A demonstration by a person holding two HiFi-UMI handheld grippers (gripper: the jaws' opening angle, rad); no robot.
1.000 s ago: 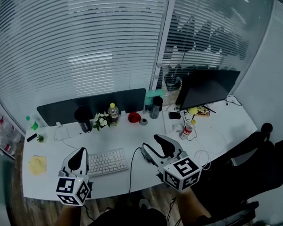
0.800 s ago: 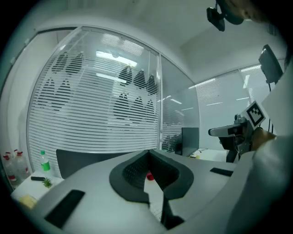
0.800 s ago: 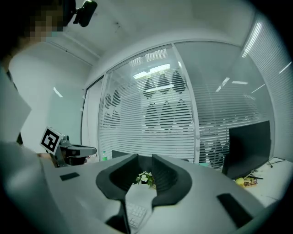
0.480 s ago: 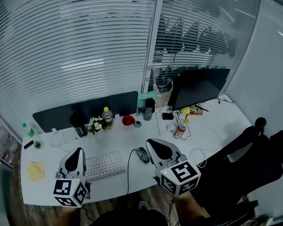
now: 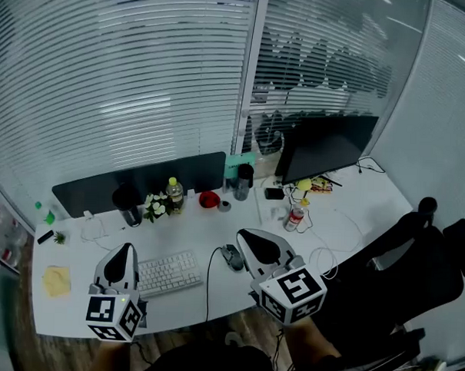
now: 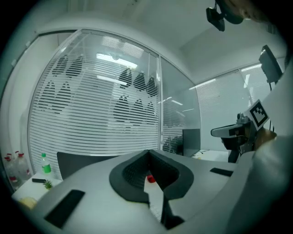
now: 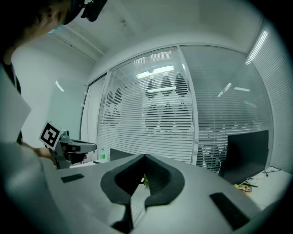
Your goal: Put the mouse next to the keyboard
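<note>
On the white desk [image 5: 215, 226], near side, listed left to right:

1. Yellow cloth [image 5: 57, 281], near the left edge.
2. Left gripper [image 6: 149, 153]: held above the desk just left of the keyboard, jaws brought together at the tips with nothing between them.
3. Keyboard [image 5: 167, 273]: white, lying flat near the front edge.
4. Mouse [image 5: 232, 256]: dark, resting on the desk to the right of the keyboard and near its right end. Its black cable [image 5: 209, 284] runs between the two toward the near edge.
5. Right gripper [image 7: 144, 158]: just right of the mouse in the head view, jaws fully closed and empty. The mouse lies outside them, and whether they touch cannot be told.

Far side, left to right:

6. Black mug [image 5: 129, 197], small flowers [image 5: 153, 207], bottle with a yellow cap [image 5: 173, 194] and a red cup [image 5: 209, 198], standing before a dark low partition [image 5: 102, 184].
7. Dark tumbler [image 5: 243, 181].
8. Red can [image 5: 295, 217].
9. Monitor [image 5: 326, 146], dark, at the far right.

Off the desk, right: black office chair [image 5: 414, 250].
</note>
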